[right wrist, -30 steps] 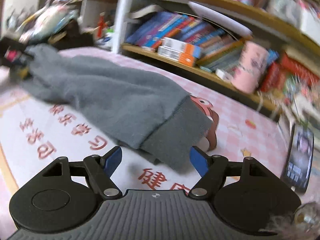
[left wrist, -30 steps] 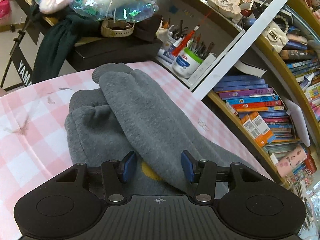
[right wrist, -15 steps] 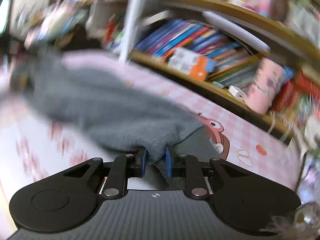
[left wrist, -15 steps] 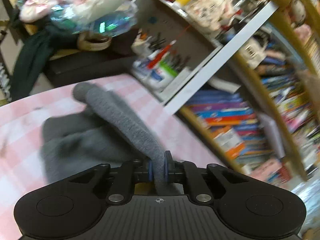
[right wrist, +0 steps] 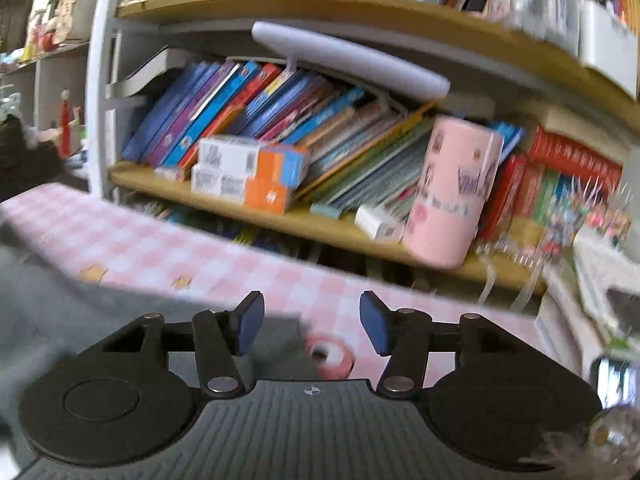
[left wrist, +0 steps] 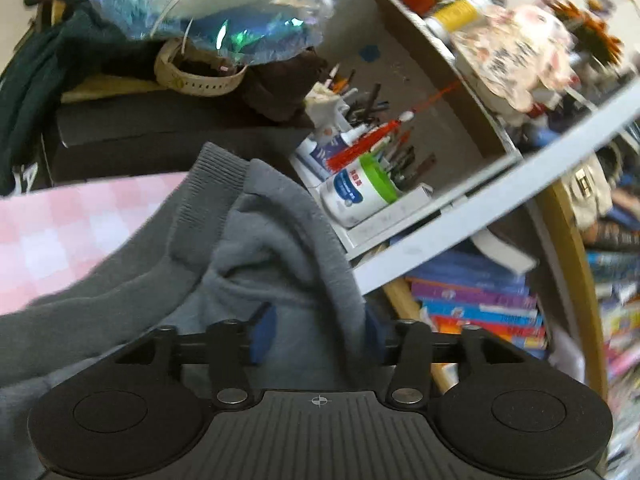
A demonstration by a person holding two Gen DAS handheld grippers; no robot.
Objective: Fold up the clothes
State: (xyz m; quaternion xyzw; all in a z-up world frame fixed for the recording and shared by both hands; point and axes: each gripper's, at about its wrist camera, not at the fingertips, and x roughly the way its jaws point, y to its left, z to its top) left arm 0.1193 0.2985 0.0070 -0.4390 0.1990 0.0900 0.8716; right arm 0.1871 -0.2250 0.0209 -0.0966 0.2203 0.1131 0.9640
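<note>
Left tongs (left wrist: 318, 334): jaws apart, just been opening; grey sweatshirt (left wrist: 256, 248) bunched between the pads, and I can't confirm either pad presses on it, so I log it as released. Right tongs (right wrist: 312, 328): jaws apart, also just been opening, nothing between them but checked cloth and a pink cartoon print.

Key relation: the garment lies directly ahead of and under my left tongs, ribbed cuff (left wrist: 208, 192) farthest out, long axis running away from the camera toward the back of the tabletop (left wrist: 60, 224). From my right tongs it sits down and left, only a blurred grey edge (right wrist: 120, 320) showing. Left hand is nearer. My judgement: next fold starts from the left side.

Surface: pink-and-white checked tabletop. Room: crowded bookshelf (right wrist: 280, 216) close behind, pen holder (left wrist: 360, 184), pink cylinder (right wrist: 448, 196).
</note>
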